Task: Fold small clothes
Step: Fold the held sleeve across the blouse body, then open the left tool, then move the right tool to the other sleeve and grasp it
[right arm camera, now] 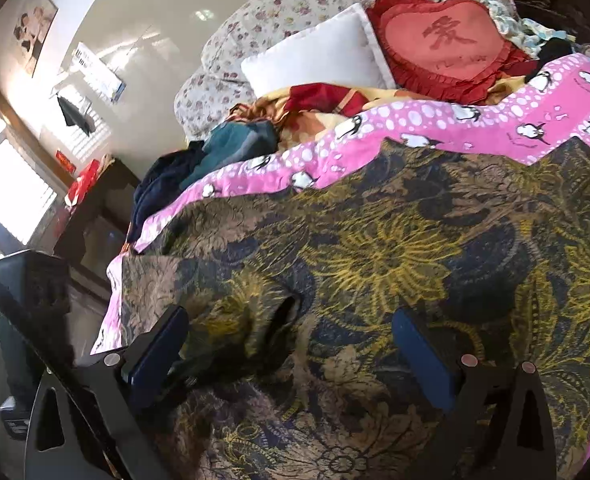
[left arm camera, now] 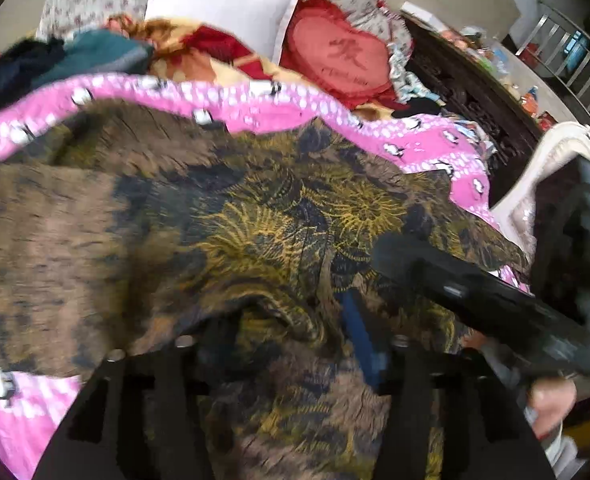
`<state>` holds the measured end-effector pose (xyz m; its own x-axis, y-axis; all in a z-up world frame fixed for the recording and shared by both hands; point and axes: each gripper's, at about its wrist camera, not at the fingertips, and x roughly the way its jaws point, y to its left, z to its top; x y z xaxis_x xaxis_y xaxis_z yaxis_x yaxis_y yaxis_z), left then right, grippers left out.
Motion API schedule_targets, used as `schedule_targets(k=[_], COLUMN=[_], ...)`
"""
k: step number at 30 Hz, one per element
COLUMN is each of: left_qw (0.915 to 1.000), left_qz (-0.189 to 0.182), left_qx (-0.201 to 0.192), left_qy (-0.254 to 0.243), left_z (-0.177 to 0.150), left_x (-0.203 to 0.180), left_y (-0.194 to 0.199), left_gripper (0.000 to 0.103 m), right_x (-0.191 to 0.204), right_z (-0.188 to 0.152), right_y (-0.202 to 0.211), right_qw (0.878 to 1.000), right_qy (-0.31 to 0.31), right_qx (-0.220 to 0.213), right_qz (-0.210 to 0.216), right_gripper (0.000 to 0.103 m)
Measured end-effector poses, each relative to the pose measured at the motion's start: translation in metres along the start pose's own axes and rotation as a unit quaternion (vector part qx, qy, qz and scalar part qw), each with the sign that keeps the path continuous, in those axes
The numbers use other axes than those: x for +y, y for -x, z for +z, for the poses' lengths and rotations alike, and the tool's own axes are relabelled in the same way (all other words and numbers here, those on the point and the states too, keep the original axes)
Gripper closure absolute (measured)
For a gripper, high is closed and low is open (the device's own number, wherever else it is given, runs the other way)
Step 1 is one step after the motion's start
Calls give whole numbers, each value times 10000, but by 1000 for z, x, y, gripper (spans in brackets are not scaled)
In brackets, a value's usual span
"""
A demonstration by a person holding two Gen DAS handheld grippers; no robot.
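While the dark floral garment (right arm camera: 395, 248) lies spread over the pink penguin quilt (right arm camera: 475, 128) on the bed, running left to right directly under both tools, your right gripper (right arm camera: 291, 344) hangs wide above a raised fold; your left gripper (left arm camera: 287, 360) looks cloth-draped, state unclear; pillows (right arm camera: 319, 56) sit well beyond.

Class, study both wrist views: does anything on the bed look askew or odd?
Yes. The floral garment lies rumpled rather than flat on the pink penguin sheet, with a bunched fold between the right gripper fingers.
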<state>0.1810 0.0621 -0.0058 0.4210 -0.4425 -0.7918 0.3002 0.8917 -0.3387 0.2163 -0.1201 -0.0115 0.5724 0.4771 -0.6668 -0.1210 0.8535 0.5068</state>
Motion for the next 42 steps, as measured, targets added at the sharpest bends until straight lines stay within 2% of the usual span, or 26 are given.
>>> schedule_targets(k=[1,3,7,10,11,13,14,15,17,22,24,27,30,31,32,33,35,37,41,42], left_qw=[9999,9986,9915,9884,9873,9851,9841,9831,9825,9805,9802,9805,9805,9803,9801,9797,9792,9786,9780,9780], left_qz=[104,382,1142,1360,1399,1495,1537,1568,1558,1532,1478,1500,1520,1524,1528,1537,1544,1550,1561,1563], left_qx=[-105,-338,-629,-586,-580,-608,-626,-652,-693,-849,-888,-837,-786,-785,-794,-804,-815,-817,-740,-713], left_qy=[-77,-114,-12,347,471,602,639,689,747,889,974,956,968,975,985,1001,1034,1079,1170,1186], left_z=[-2,-8,-16,-20,-21,-22,-22,-21,-19,-6,-5,-8,-11,-12,-13,-13,-15,-17,-21,-21], left_x=[2,13,45,77,86,99,103,107,111,115,119,119,122,123,124,126,129,131,135,136], left_y=[12,37,68,78,80,83,84,85,87,88,90,88,87,88,89,90,92,94,92,92], left_gripper=[37,31,30,30,30,30,30,30,30,30,30,30,30,30,30,30,30,30,30,30], right_x=[1,4,6,12,17,28,35,38,41,55,49,43,33,28,22,19,16,20,29,36], right_z=[0,-1,-5,-12,-15,-18,-20,-20,-13,4,7,2,1,1,2,2,1,-1,-4,-5], right_y=[-2,-11,-35,-61,-68,-69,-67,-63,-50,-25,-23,-29,-34,-32,-30,-29,-31,-40,-62,-62], right_qw=[10000,9997,9986,9944,9917,9855,9801,9790,9817,9757,9796,9740,9821,9849,9876,9893,9904,9877,9811,9766], right_qy=[29,76,147,396,642,1156,1473,1579,1591,1981,1853,1994,1726,1594,1424,1324,1253,1407,1684,1883], right_qx=[29,127,393,649,633,414,244,149,36,-137,-97,-71,110,80,15,-29,-26,71,42,-100], right_qz=[-13,-171,-337,-734,-920,-1172,-1307,-1278,-1051,-927,-777,-1071,-747,-676,-658,-617,-579,-673,-953,-1032], right_gripper=[0,0,0,2,8,35,64,82,94,96,96,96,93,83,46,20,20,25,43,74])
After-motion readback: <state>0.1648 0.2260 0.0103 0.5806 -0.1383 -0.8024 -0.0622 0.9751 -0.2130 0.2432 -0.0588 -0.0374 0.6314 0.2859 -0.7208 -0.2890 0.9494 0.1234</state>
